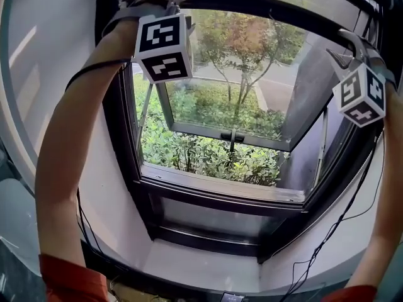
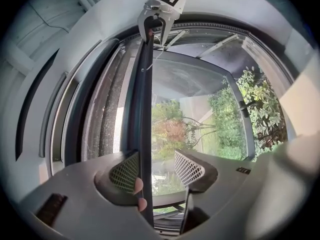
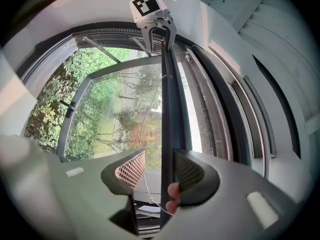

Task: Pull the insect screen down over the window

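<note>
The insect screen's dark pull bar [image 2: 145, 109] runs straight from my left gripper [image 2: 156, 166] up to the right gripper [image 2: 156, 21] at its far end. It lies against the left jaw's pad while the other pad stands clear of it, so the jaws are open. A person's fingertips [image 2: 138, 185] press on the bar. In the right gripper view the same bar [image 3: 167, 109] rests against one pad of my right gripper [image 3: 160, 168], also open, with fingertips [image 3: 172, 190] on it. Grey mesh [image 3: 205, 114] shows behind the bar. In the head view both marker cubes [image 1: 162, 46] [image 1: 360, 95] are raised at the window's top.
The glass sash [image 1: 232, 137] is swung outward, its handle at the lower rail, with green bushes beyond. A dark window frame [image 1: 214, 200] and a white sill [image 1: 208, 263] lie below. Thin cables [image 1: 327, 238] hang at the right. A thin cord [image 3: 147, 184] dangles by the bar.
</note>
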`<state>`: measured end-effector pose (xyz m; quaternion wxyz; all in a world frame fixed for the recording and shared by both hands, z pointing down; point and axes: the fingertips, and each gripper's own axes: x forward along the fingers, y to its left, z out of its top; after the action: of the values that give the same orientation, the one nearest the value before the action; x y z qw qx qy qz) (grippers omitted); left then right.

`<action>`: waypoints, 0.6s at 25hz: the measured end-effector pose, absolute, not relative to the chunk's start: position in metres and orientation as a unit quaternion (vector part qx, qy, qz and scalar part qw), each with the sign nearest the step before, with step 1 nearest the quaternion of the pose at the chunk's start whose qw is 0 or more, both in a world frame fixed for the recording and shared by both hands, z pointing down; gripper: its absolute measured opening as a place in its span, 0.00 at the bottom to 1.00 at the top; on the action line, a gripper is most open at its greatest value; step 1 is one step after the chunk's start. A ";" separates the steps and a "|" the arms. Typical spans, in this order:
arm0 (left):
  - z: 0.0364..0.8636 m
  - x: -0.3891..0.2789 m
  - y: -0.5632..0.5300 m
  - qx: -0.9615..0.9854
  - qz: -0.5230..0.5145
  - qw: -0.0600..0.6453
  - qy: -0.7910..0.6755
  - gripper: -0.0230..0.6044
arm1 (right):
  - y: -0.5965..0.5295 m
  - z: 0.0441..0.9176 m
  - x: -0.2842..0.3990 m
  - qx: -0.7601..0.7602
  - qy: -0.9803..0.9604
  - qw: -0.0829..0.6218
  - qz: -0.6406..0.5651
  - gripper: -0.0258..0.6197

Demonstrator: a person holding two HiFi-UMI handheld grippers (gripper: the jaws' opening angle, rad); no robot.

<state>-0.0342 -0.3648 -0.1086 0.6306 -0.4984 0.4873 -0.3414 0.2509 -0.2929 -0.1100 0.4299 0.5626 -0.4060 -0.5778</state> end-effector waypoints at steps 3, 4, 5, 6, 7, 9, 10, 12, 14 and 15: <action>-0.100 -0.034 -0.363 -0.499 -0.344 0.633 0.483 0.38 | -0.290 -0.101 0.251 0.560 -0.410 0.428 -0.579 0.33; -0.097 -0.034 -0.362 -0.499 -0.344 0.633 0.482 0.38 | -0.290 -0.098 0.252 0.559 -0.411 0.429 -0.578 0.33; -0.094 -0.034 -0.361 -0.500 -0.346 0.633 0.480 0.38 | -0.289 -0.095 0.252 0.558 -0.412 0.430 -0.578 0.33; -0.091 -0.034 -0.361 -0.501 -0.346 0.633 0.479 0.38 | -0.289 -0.092 0.252 0.557 -0.412 0.431 -0.578 0.33; -0.089 -0.034 -0.361 -0.502 -0.347 0.633 0.477 0.38 | -0.289 -0.089 0.252 0.556 -0.414 0.431 -0.579 0.33; -0.084 -0.034 -0.361 -0.504 -0.347 0.632 0.476 0.38 | -0.289 -0.084 0.251 0.554 -0.418 0.430 -0.578 0.33; -0.081 -0.034 -0.361 -0.504 -0.348 0.632 0.475 0.38 | -0.289 -0.081 0.251 0.553 -0.420 0.431 -0.577 0.33; -0.074 -0.035 -0.361 -0.505 -0.349 0.632 0.472 0.38 | -0.289 -0.074 0.251 0.550 -0.423 0.431 -0.577 0.33; -0.066 -0.035 -0.361 -0.507 -0.352 0.632 0.469 0.38 | -0.289 -0.066 0.250 0.547 -0.428 0.431 -0.576 0.33; -0.063 -0.035 -0.361 -0.508 -0.355 0.631 0.467 0.38 | -0.289 -0.063 0.250 0.545 -0.429 0.434 -0.575 0.33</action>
<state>-0.0349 -0.3608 -0.0626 0.6309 -0.5081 0.4670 -0.3547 0.2505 -0.2888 -0.0625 0.4341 0.5449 -0.4289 -0.5751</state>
